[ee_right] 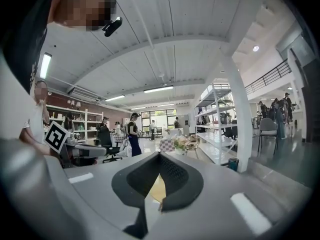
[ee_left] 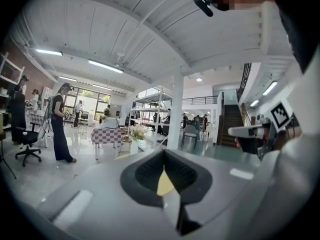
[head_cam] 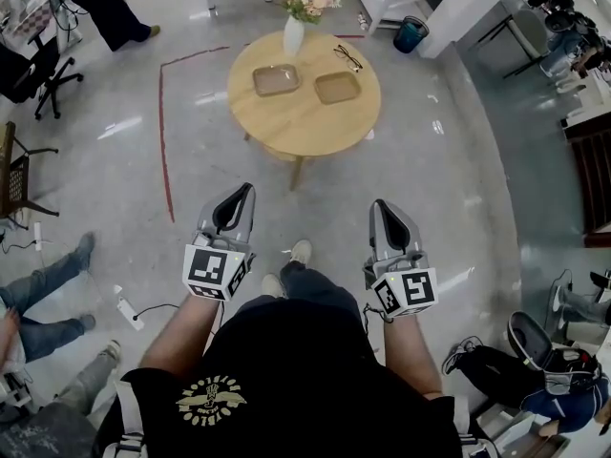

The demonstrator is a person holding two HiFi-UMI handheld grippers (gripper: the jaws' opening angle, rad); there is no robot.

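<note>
Two grippers, both empty: the left gripper (head_cam: 237, 198) and right gripper (head_cam: 385, 213) are held side by side above the grey floor (head_cam: 115, 189), well apart from each other. Both are aimed at the round wooden table (head_cam: 304, 127) ahead and neither touches it. The left gripper view shows its jaws pressed together, with only a thin yellow wedge of tabletop showing between the black pads (ee_left: 145, 174) and nothing gripped. The right gripper view shows the same: jaws closed, a sliver of table wood between the pads (ee_right: 175, 176), no object held. Only the head view shows the tabletop. Two shallow tan trays (head_cam: 276, 80) sit side by side near the middle, a white vase of pink flowers (head_cam: 294, 34) stands at the far edge, and black glasses (head_cam: 347, 57) lie just right of the vase. That view also shows a red tape line (head_cam: 161, 132) on the floor left of the table. Each gripper view catches just the flowers above its jaws. Only they show the room at eye level: white shelving (ee_right: 220, 119), a staircase (ee_left: 227, 124), a standing person in dark clothes (ee_left: 60, 126) and a checked tablecloth (ee_left: 106, 135). Each gripper view also has the other gripper at its edge.
</note>
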